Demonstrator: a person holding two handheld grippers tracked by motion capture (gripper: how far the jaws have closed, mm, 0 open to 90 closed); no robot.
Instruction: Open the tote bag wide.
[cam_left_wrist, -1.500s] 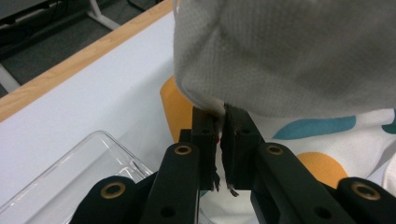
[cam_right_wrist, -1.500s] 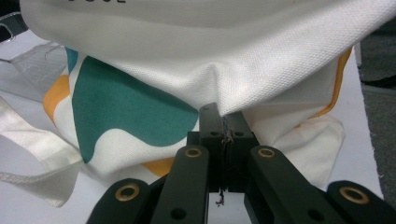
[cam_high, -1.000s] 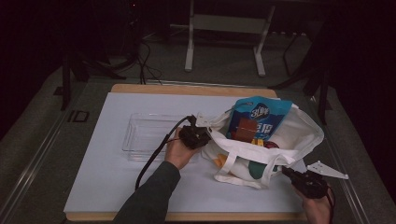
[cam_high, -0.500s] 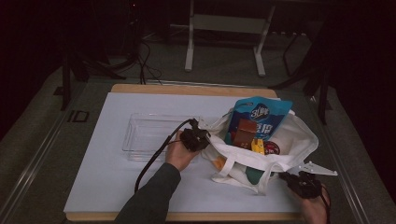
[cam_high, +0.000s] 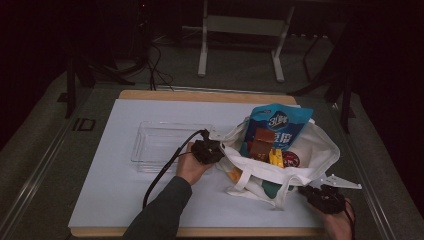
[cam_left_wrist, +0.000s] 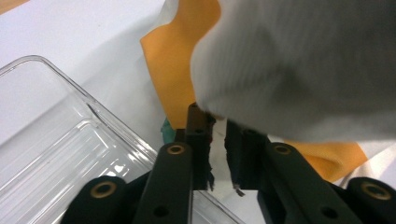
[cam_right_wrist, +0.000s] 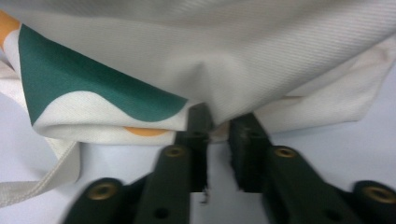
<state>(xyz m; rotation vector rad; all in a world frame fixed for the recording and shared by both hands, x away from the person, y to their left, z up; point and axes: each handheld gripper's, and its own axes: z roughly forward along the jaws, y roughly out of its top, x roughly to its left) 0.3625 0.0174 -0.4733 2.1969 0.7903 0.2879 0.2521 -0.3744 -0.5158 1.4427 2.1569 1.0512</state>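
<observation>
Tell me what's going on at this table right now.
A person is working a white cloth bag full of snacks with a gripper in each hand. The left gripper is at the bag's rim beside a clear plastic tray, and the right gripper is at the bag's near corner. Both sets of fingers have just been opening, with a fold of cloth between them, so the grip looks to be loosening. A blue snack packet sticks out of the bag's mouth.
</observation>
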